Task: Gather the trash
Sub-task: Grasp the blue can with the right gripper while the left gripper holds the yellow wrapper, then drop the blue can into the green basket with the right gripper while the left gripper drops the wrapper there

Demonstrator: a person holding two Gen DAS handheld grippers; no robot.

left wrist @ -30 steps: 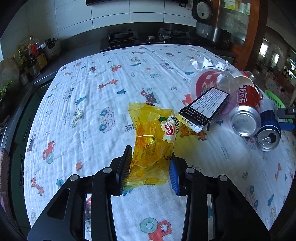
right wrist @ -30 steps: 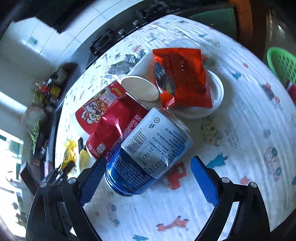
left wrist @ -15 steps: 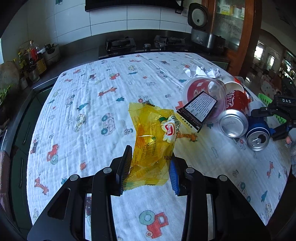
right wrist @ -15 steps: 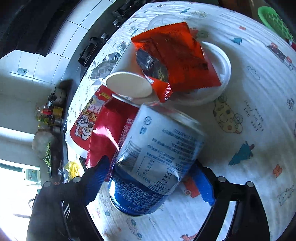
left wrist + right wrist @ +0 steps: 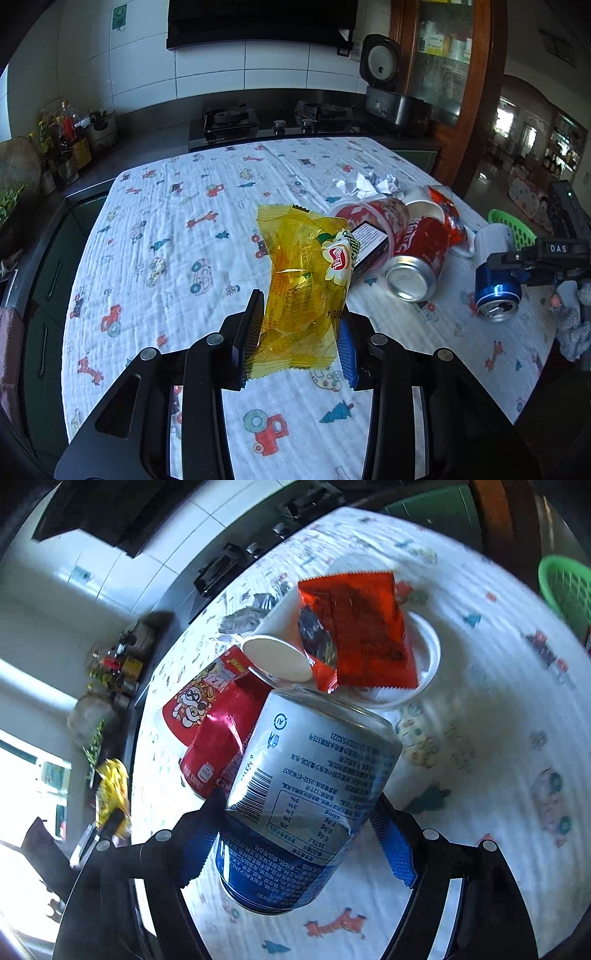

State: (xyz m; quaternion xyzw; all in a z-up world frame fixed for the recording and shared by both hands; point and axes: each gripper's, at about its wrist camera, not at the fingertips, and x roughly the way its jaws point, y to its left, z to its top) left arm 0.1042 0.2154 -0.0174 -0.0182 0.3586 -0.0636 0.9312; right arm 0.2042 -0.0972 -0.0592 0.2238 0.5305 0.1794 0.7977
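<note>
My left claw (image 5: 299, 343) is narrow, its pads pinching the lower end of the yellow wrapper (image 5: 306, 280), which stands up crumpled between them, lifted clear of the counter (image 5: 166, 236) and its cartoon-print cloth. My right claw (image 5: 295, 845) has just been closing, and its blue pads now press both sides of the blue can (image 5: 306, 805); the can points away from me, its white end with small print tilted up toward the pile. From the left view that can (image 5: 496, 284) shows its opened top toward the camera, clamped in the right claw (image 5: 517, 266) near the counter's right edge.

Just beyond the blue can lies the rest of the trash, all touching or overlapping: a red can (image 5: 218, 753) on its side, a red noodle cup (image 5: 195, 701) tipped over behind it, a white paper cup (image 5: 277, 657) lying open-mouthed, and an orange wrapper (image 5: 362, 627) resting on a white lid (image 5: 428, 653). A black box (image 5: 369, 243) pokes out of the noodle cup's mouth. Crumpled foil (image 5: 365, 182) sits behind the pile. A green basket (image 5: 565, 587) is off the counter's far right.
</note>
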